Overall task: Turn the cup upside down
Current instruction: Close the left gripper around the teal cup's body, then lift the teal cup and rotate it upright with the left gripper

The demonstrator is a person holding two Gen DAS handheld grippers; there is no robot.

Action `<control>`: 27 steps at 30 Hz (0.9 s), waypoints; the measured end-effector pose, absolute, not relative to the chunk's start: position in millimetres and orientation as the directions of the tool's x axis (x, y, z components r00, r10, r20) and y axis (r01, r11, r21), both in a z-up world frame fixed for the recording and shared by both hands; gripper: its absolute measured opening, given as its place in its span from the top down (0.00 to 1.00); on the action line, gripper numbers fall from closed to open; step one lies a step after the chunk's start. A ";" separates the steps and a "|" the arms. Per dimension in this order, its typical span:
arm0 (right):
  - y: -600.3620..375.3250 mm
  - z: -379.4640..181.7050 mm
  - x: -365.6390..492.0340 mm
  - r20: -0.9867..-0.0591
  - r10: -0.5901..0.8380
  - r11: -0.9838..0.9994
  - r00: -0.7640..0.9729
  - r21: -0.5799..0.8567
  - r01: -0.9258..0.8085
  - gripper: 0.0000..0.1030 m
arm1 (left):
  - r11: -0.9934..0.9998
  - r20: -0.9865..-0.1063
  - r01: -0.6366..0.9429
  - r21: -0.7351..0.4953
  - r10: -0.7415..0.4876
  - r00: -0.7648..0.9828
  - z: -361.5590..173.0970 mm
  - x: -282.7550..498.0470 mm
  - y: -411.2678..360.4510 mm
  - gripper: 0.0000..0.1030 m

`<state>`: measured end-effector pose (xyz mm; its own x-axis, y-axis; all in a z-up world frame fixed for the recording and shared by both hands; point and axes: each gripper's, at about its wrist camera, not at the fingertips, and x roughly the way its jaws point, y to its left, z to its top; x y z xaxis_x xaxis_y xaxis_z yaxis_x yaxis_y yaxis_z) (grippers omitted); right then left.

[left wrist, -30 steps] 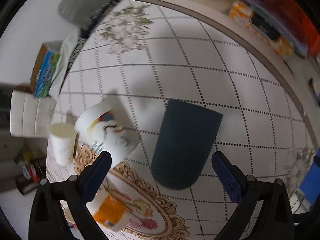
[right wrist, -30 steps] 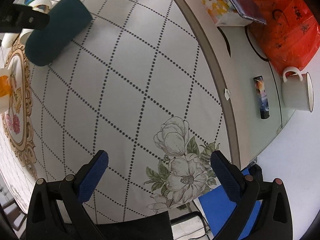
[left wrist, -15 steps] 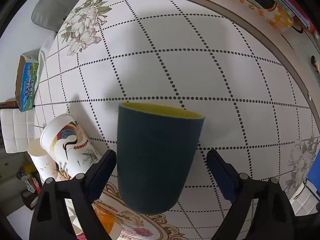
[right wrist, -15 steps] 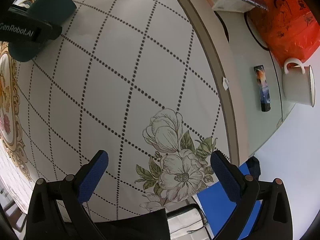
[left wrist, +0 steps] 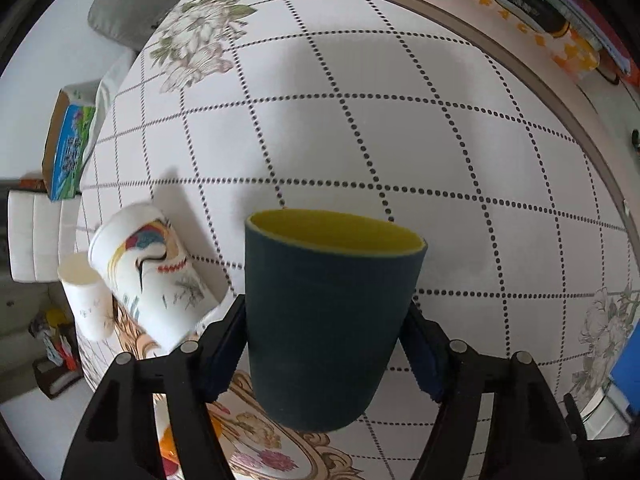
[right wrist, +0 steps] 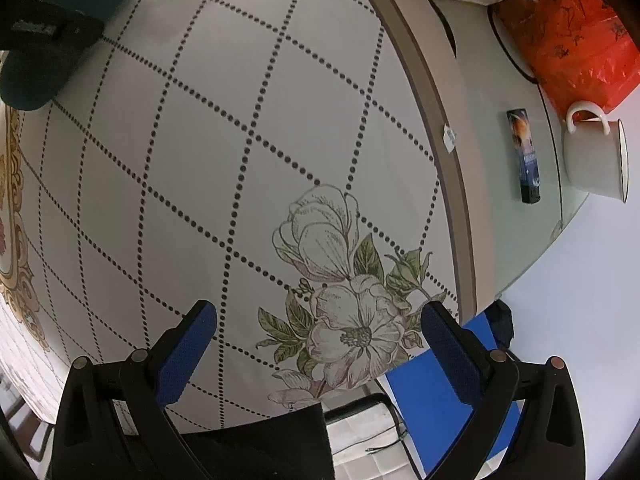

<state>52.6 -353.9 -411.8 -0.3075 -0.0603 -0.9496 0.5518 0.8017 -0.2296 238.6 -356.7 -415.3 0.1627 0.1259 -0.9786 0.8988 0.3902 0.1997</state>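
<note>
A dark teal cup (left wrist: 324, 320) with a yellow inside stands mouth up between the blue pads of my left gripper (left wrist: 326, 354). The pads press on both of its sides, so the gripper is shut on it. In the right wrist view the same cup (right wrist: 36, 80) shows at the top left, with the left gripper's black finger across it. My right gripper (right wrist: 318, 354) is open and empty, held over the flower print near the table's edge.
A white paper cup with a bird print (left wrist: 148, 276) and a plain white cup (left wrist: 86, 296) stand left of the teal cup. A tissue box (left wrist: 66, 148) lies far left. A white mug (right wrist: 596, 156), a dark lighter (right wrist: 524, 156) and an orange bag (right wrist: 572, 28) are on the glass part.
My left gripper has closed in on the teal cup from wide open to gripping its sides. The cup went from lying on its side to mouth up. The right gripper has barely moved.
</note>
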 end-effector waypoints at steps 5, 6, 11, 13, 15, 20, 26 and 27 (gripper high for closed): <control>-351.9 -415.6 44.0 -0.952 -0.064 0.809 -0.300 -0.225 0.543 0.00 | 0.474 -0.988 0.867 0.153 0.107 0.116 -400.6 238.9 -335.3 0.34; -351.3 -415.2 43.1 -0.953 -0.065 0.812 -0.296 -0.223 0.539 0.00 | 0.490 -0.989 0.860 0.144 0.103 0.107 -397.3 239.0 -329.4 0.34; -349.2 -406.7 43.7 -0.960 -0.070 0.833 -0.273 -0.207 0.513 0.00 | 0.580 -0.995 0.810 0.089 0.079 0.052 -377.6 227.7 -305.3 0.35; -347.4 -404.0 41.1 -0.962 -0.072 0.840 -0.263 -0.200 0.503 0.00 | 0.612 -0.996 0.787 0.080 0.072 0.044 -371.2 226.2 -294.5 0.35; -344.7 -401.1 36.8 -0.965 -0.075 0.850 -0.252 -0.194 0.491 0.00 | 0.645 -0.997 0.762 0.067 0.063 0.034 -366.2 225.5 -277.9 0.35; -339.5 -393.5 25.4 -0.972 -0.075 0.864 -0.224 -0.175 0.472 0.00 | 0.720 -0.999 0.693 0.035 0.042 0.006 -348.0 214.0 -259.6 0.35; -328.6 -380.0 7.9 -0.981 -0.069 0.884 -0.181 -0.144 0.446 0.00 | 0.807 -0.997 0.589 -0.038 0.010 -0.078 -340.4 185.5 -234.5 0.35; -325.1 -377.7 2.1 -0.983 -0.064 0.888 -0.173 -0.136 0.440 0.00 | 0.823 -0.995 0.565 -0.057 0.002 -0.104 -342.2 180.1 -228.7 0.35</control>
